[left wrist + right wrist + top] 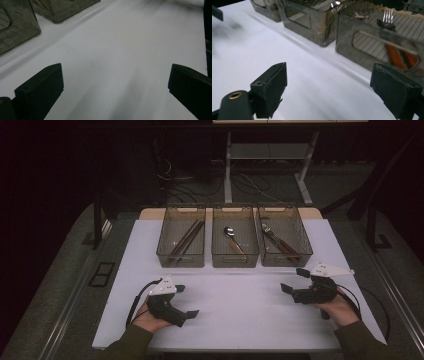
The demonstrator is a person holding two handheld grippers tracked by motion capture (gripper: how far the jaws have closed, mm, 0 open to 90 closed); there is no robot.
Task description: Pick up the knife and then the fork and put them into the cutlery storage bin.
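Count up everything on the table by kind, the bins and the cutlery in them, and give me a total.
Bins: 3, left, middle, right
Chopsticks: 2, in the left bin
Spoons: 1, in the middle bin
Forks: 2 by their handles, in the right bin
Total: 8

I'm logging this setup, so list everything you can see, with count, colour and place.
Table: one, white top, centre of the high view.
Bins: three, smoky clear plastic, side by side along the table's far edge.
Chopsticks: a pair, dark brown, in the left bin.
Spoon: one, silver bowl with a wooden handle, in the middle bin.
Fork: at least one, silver with a wooden handle, in the right bin.
Left gripper: one, black, open, near left of the table.
Right gripper: one, black, open, near right.
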